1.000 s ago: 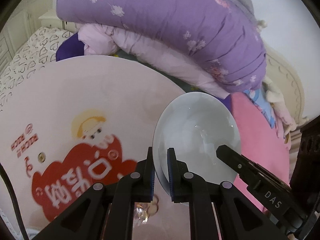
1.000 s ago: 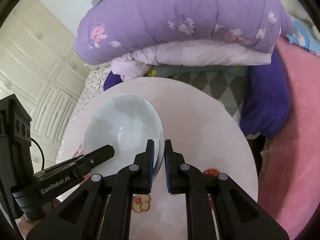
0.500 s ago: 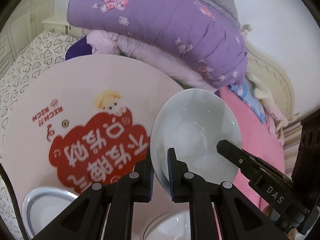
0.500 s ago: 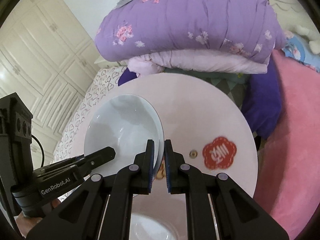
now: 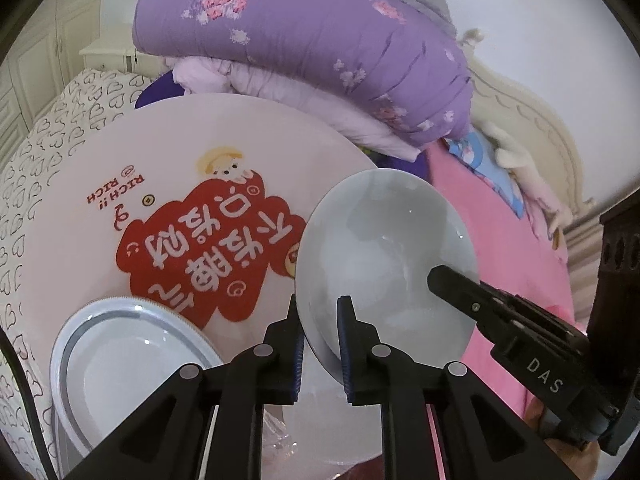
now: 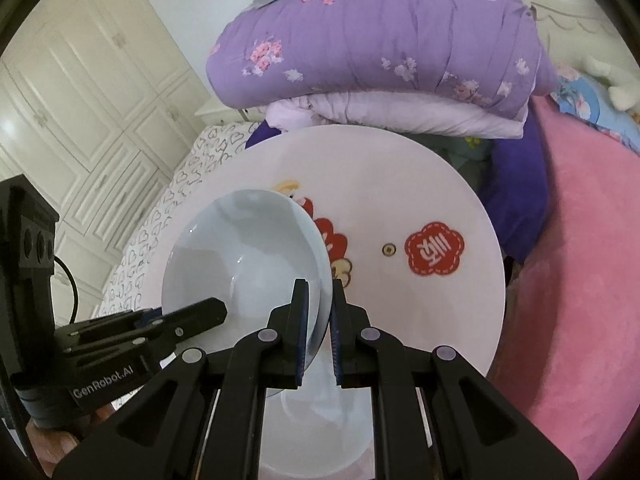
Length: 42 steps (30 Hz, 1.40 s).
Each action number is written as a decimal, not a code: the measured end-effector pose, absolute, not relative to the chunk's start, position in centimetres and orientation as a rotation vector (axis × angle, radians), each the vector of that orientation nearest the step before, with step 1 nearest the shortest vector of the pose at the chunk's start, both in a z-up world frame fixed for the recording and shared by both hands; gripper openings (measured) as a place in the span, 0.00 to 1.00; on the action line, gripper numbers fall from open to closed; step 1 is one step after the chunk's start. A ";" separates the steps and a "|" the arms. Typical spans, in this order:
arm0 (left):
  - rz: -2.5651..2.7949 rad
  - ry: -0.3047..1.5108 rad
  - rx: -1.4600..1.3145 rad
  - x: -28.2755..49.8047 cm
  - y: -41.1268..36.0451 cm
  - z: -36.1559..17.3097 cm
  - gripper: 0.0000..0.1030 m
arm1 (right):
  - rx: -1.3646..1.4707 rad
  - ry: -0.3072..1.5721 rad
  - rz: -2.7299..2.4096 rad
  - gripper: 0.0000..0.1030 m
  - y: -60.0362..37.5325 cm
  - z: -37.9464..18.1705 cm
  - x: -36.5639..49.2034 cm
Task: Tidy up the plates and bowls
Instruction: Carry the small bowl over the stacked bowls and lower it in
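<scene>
Left wrist: glossy pale-blue plate (image 5: 384, 256)

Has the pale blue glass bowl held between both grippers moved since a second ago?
Yes. The pale blue glass bowl has come back toward the near edge of the round pink table, whose red sticker and rimmed plate came into view.

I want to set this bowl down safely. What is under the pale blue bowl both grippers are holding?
Below the pale blue bowl lies the round pink table and part of a white dish directly beneath. The grippers' fingers cover most of that dish, so its contents cannot be seen.
</scene>
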<state>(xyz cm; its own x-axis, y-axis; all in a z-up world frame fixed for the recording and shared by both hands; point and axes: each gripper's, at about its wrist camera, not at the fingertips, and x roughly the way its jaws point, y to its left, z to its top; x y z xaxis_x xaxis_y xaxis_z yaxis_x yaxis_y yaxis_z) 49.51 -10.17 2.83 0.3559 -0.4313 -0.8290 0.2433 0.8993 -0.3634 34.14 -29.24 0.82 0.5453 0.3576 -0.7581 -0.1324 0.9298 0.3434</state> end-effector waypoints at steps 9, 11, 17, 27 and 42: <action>-0.438 1.163 -0.165 45.3 -10.8 1.7 0.10 | 0.239 0.954 0.299 0.13 -29.6 -0.5 30.3; -0.424 1.168 -0.161 44.2 -11.1 1.4 0.10 | 0.219 0.953 0.288 0.13 -29.4 -0.7 29.3; -0.401 1.176 -0.140 41.8 -11.5 0.8 0.11 | 0.230 0.960 0.295 0.14 -29.4 -2.1 27.4; -0.404 1.199 -0.097 40.8 -11.7 -0.1 0.12 | 0.205 0.989 0.296 0.14 -28.9 -3.3 27.0; -0.406 1.217 0.022 40.7 -14.3 -0.7 0.14 | 0.216 1.058 0.295 0.22 -29.8 -4.8 27.3</action>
